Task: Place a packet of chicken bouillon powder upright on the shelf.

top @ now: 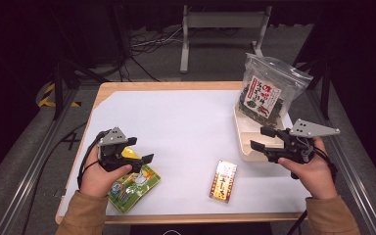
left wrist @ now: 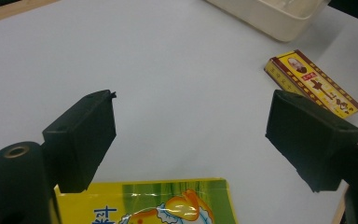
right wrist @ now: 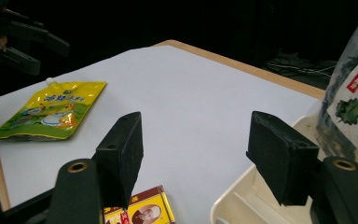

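A wooden counter (top: 176, 86) carries a white sheet (top: 186, 127) that covers nearly all of its top. Around it the room is dark, with a grey floor, loose cables and a metal stand behind the counter's far edge.

A cream tray (top: 243, 142) sits at the sheet's right edge. A clear bag (top: 264, 93) of dark dried leaves with a red and white label stands upright in the tray's far end; the near end of the tray looks bare. In the right gripper view the bag (right wrist: 356, 88) rises at the right, above the tray (right wrist: 235, 200).

A small red and yellow box (top: 223, 180) lies flat on the sheet, just left of the tray and nearer the person. A yellow pouch (top: 132, 183) lies flat well to the left of the tray, at the sheet's near left corner.

The left gripper (top: 138, 151) is held in the left hand (top: 100, 176) directly above the pouch, pointing toward the tray. Its fingers (left wrist: 81, 140) are spread apart with nothing between them.

The right gripper (top: 260, 138) is held in the right hand (top: 313, 171) at the tray's near right side, pointing left over the tray's near end. Its fingers (right wrist: 121, 154) are apart and bare.
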{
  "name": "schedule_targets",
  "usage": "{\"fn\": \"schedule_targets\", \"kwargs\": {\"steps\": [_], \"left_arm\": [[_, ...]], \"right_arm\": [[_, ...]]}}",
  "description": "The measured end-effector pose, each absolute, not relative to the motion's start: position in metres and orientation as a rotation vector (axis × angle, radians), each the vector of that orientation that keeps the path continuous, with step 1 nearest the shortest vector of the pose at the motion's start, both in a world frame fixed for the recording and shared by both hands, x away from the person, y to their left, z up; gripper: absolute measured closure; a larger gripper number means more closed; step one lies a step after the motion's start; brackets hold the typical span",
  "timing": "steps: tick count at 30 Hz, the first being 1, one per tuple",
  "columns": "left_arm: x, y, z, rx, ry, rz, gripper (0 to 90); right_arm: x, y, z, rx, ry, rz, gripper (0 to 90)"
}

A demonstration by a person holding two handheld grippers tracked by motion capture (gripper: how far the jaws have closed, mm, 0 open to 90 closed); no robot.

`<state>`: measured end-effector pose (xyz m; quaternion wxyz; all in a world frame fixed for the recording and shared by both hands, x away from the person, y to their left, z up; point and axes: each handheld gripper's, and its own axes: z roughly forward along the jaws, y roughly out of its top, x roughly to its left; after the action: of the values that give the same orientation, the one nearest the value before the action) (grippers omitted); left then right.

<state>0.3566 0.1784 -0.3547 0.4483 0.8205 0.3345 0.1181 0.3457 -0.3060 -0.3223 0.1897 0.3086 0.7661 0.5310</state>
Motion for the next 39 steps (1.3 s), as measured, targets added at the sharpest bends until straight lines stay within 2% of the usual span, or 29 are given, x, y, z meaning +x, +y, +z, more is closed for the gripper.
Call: {"fn": "schedule_targets", "kwargs": {"steps": [16,25,30,39], "left_arm": [[0.358,0.191,-0.353,2.030,0.873,0.318,12.3],[0.352,0.214,-0.354,1.988,0.981,0.401,8.7],[0.352,0.231,-0.358,1.966,1.106,0.450,7.1],[0.353,0.249,-0.368,1.929,1.199,0.521,9.1]], "right_arm": [[0.345,-0.301,-0.338,0.850,2.179,1.440,32.7],[0.348,-0.287,-0.344,0.813,2.216,1.406,31.1],[0.350,-0.279,-0.345,0.789,2.238,1.399,31.0],[0.351,-0.271,-0.347,0.777,2.254,1.398,30.9]]}}
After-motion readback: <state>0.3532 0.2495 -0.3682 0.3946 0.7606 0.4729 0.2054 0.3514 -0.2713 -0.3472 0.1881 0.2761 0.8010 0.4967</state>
